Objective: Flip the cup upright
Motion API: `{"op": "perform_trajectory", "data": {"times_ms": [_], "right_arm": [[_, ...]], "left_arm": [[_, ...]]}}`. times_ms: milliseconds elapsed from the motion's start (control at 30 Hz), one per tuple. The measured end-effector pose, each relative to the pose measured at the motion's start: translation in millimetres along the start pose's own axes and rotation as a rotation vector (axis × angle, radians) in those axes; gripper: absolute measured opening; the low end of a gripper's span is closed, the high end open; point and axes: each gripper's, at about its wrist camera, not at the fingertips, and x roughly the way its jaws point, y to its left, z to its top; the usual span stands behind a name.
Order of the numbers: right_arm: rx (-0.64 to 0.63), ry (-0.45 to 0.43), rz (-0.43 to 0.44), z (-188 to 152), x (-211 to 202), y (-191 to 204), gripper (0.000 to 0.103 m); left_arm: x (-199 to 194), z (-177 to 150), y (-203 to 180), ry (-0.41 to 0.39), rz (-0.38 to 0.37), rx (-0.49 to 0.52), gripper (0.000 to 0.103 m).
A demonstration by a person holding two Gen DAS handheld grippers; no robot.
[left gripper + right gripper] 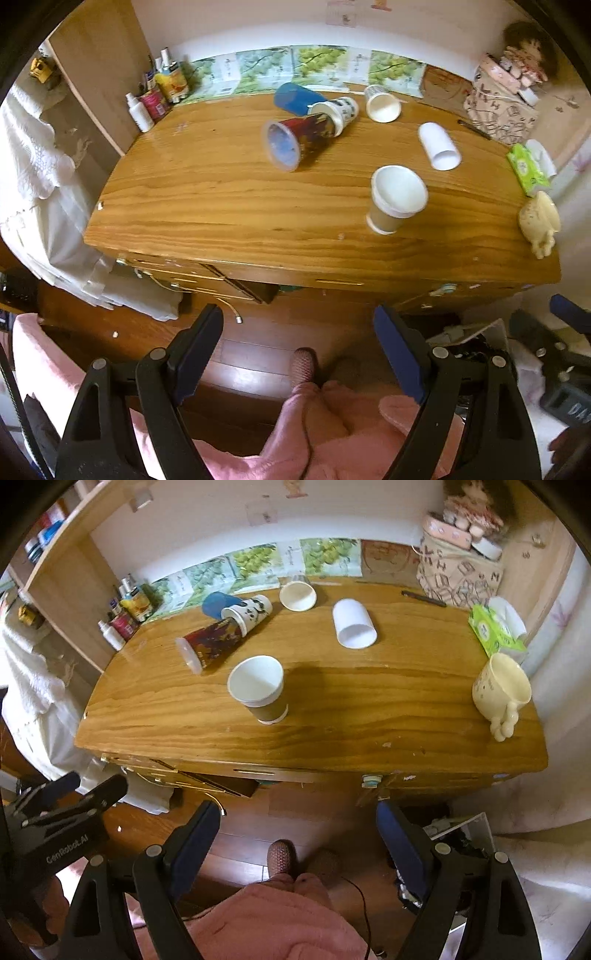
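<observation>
The blue cup (216, 603), upper left, is half hidden behind the panda cup (251, 614); the brown-sleeved paper cup (258, 688) stands upright mid-frame. Both the left gripper (299, 332) and right gripper (298, 821) hang released, empty.

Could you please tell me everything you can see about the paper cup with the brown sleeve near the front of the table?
The paper cup with the brown sleeve stands upright on the wooden table, mouth up. Its inside looks white and empty, with a rolled white rim; a brown band wraps the lower body above a white base. It stands apart from the other cups, the dark red patterned cup lying on its side nearest. No gripper touches it.
</observation>
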Motion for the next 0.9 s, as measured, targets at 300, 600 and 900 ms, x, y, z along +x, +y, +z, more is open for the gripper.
{"op": "perform_trajectory", "data": {"times_ms": [300, 600, 900], "right_arm": [[0.029, -0.049, -0.037, -9, -15, 2, 0.087], [0.052, -0.101, -0.089, -19, -24, 12, 0.103], [0.051, -0.108, -0.088, -23, -21, 23, 0.103]], "left_arm": [[-26, 3, 3, -0.106, -0.003, -0.021, 0.086], [-41, -3, 5, -0.199, 0.000, -0.015, 0.087], [-35, -4, 14, -0.186, 0.032, -0.002, 0.098]]}}
